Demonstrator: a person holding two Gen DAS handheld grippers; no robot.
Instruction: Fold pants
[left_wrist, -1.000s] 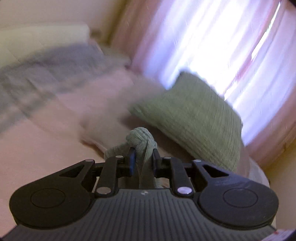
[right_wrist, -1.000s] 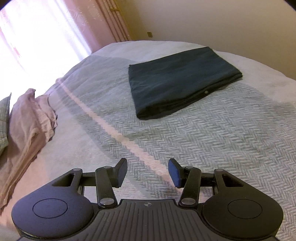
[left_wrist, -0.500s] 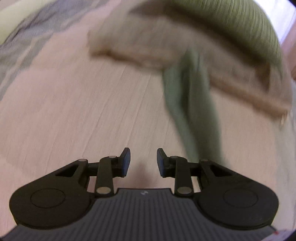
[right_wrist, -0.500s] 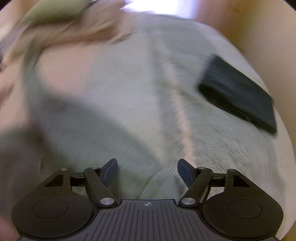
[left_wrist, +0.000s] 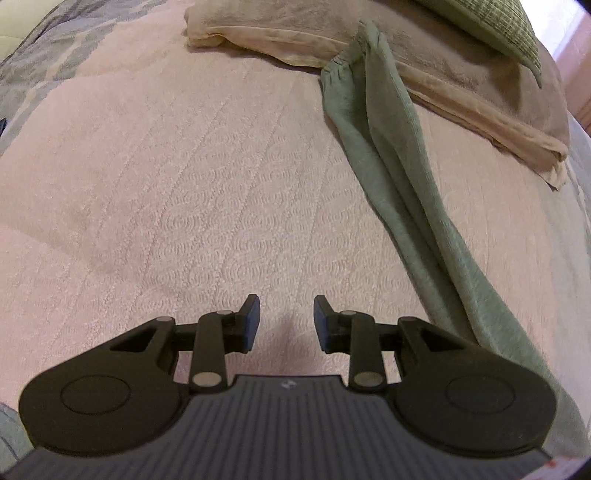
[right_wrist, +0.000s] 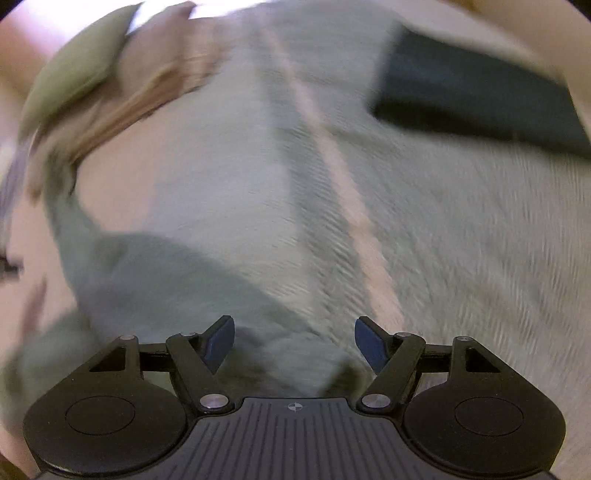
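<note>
The green pants (left_wrist: 399, 177) lie stretched out in a long, bunched strip on the bed (left_wrist: 184, 184). Their gathered waist end rests on a folded tan cloth (left_wrist: 461, 74) at the far side, and the rest runs down past the right side of the left hand-held gripper (left_wrist: 286, 319). A green pillow (left_wrist: 498, 26) sits on the tan cloth.

The left hand-held gripper points down at the pink bed cover. Its jaws stand a little apart with nothing between them, and the pants lie just beside it, not touching the pads.

The right view is blurry. The right hand-held gripper (right_wrist: 293, 343) has its jaws wide apart. Green cloth (right_wrist: 166, 280), most likely the same pants, lies under and between them, but the pads do not squeeze it. A folded dark cloth (right_wrist: 476, 96) lies well apart on the grey part of the bed.
</note>
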